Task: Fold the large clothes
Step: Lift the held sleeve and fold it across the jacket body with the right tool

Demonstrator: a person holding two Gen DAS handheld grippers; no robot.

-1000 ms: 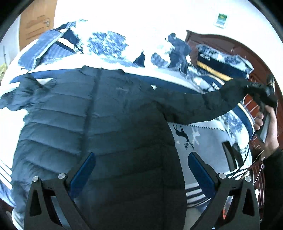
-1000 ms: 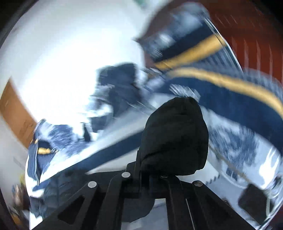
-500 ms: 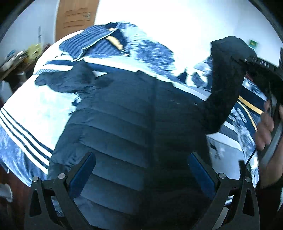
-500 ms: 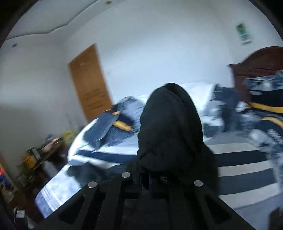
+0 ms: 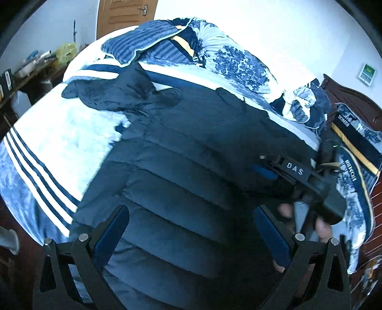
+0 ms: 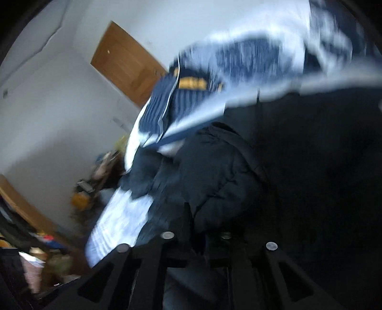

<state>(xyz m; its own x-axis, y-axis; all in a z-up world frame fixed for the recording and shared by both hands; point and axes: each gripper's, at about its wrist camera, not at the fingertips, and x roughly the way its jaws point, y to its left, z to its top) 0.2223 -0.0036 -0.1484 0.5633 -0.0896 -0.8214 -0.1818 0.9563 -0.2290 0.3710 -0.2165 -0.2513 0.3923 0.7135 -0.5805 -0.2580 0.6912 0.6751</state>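
Note:
A dark quilted puffer jacket (image 5: pixel 181 167) lies spread on the bed. Its left sleeve (image 5: pixel 114 95) stretches out over the white bedspread. The right sleeve is folded across the jacket's body, under my right gripper (image 5: pixel 261 168), which a hand (image 5: pixel 322 229) holds at the right. Its jaws are opening; one blue pad (image 5: pixel 263 171) shows bare, and the sleeve end (image 6: pixel 214 186) still lies between the fingers in the blurred right wrist view. My left gripper (image 5: pixel 191 229) hovers open over the jacket's lower part, holding nothing.
The bed has a blue-and-white striped bedspread (image 5: pixel 47 152). Pillows and a rumpled quilt (image 5: pixel 214 54) lie along the far side, and a dark wooden headboard (image 5: pixel 353 105) stands at the right. A cluttered table (image 5: pixel 31 66) and a wooden door (image 5: pixel 124 16) are at the far left.
The right gripper swung the right sleeve up from the far right and laid it down across the jacket's body. The left gripper drifted over the jacket, staying open.

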